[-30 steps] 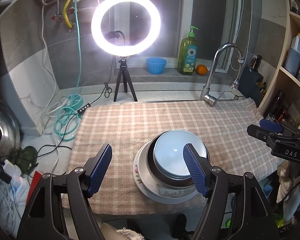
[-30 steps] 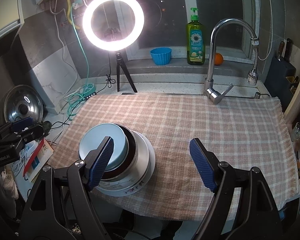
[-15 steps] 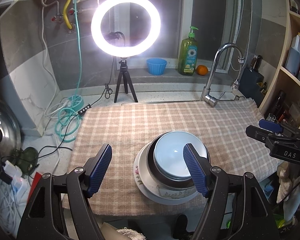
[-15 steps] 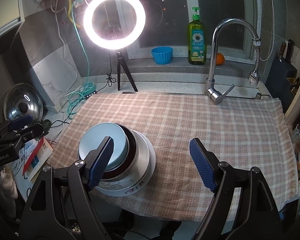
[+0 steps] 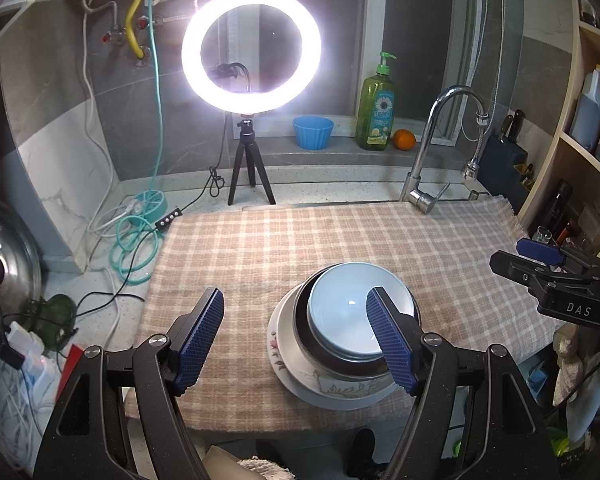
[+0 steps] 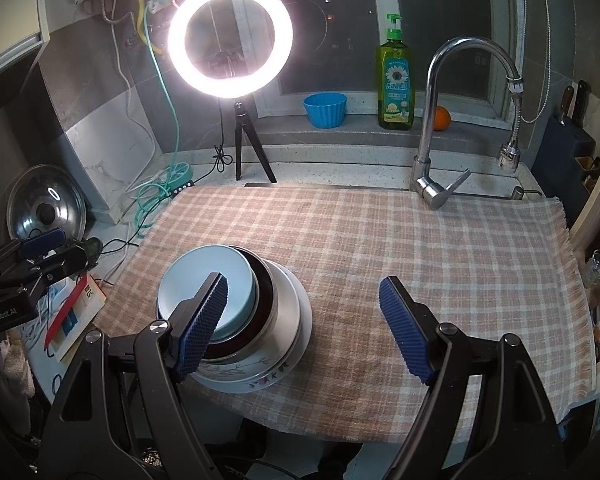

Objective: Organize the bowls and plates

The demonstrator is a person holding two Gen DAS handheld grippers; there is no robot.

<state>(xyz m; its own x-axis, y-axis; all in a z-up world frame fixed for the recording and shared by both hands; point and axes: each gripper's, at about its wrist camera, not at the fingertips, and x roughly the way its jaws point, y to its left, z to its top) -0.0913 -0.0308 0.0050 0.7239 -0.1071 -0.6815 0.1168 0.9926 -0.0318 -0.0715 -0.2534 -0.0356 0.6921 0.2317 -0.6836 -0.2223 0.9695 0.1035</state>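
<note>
A stack of dishes stands near the front edge of the checked cloth (image 5: 300, 248): a pale blue bowl (image 5: 340, 308) nested in a dark bowl (image 5: 304, 320), in a floral white bowl (image 5: 340, 388), on a white plate (image 5: 278, 344). The stack also shows in the right wrist view, with the blue bowl (image 6: 204, 276) on top. My left gripper (image 5: 296, 340) is open and empty, held above and in front of the stack, which lies behind its right finger. My right gripper (image 6: 304, 328) is open and empty, with the stack behind its left finger.
A ring light on a tripod (image 5: 252, 64), a tap (image 5: 432, 152), a soap bottle (image 5: 376, 112), a blue cup (image 5: 312, 132) and an orange (image 5: 404, 140) stand at the back. Cables (image 5: 136, 236) and a pan lid (image 5: 4, 272) lie left. Shelves (image 5: 588, 120) stand right.
Both grippers have drifted slightly, so the stack sits a little differently in view. Both stay open and the dishes have not moved.
</note>
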